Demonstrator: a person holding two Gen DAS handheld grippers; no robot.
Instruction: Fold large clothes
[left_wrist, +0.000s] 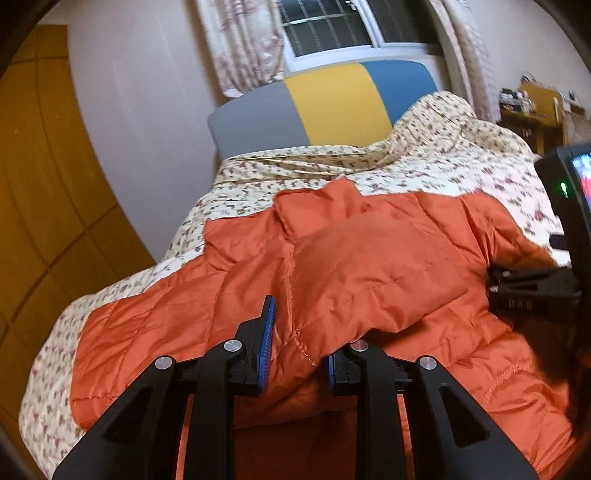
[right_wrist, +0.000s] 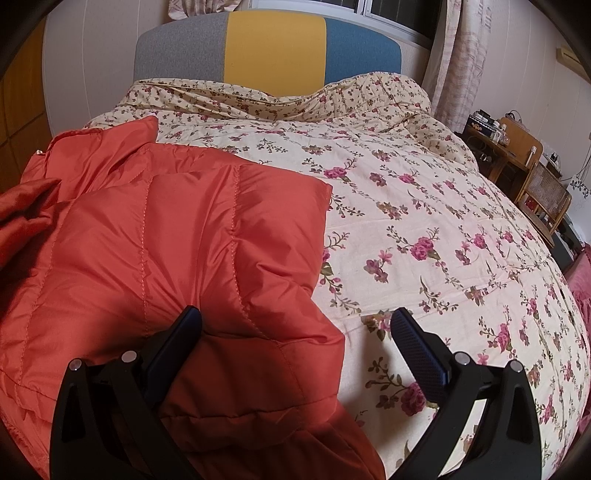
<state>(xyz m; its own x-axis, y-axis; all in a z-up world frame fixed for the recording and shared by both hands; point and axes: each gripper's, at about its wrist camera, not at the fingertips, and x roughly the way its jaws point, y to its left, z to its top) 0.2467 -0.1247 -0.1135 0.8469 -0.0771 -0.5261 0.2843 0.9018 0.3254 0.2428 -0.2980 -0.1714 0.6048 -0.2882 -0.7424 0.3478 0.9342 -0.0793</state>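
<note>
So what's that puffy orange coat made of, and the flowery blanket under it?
The orange coat looks like thin, slightly shiny synthetic shell, probably nylon or polyester, with padding inside: light glints on it and stitched lines make puffy panels. The flowery blanket looks like matte woven cotton, with soft creases and a printed pattern, though that is a guess.

The jacket (right_wrist: 166, 240) lies on the quilt (right_wrist: 424, 221), toward its left side, before the headboard (right_wrist: 269, 48)

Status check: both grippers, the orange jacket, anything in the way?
Left gripper shut on orange jacket, fabric pinched between fingers. Right gripper open, one finger on jacket, one over floral bedspread. Jacket partly folded. Nothing blocking.
</note>
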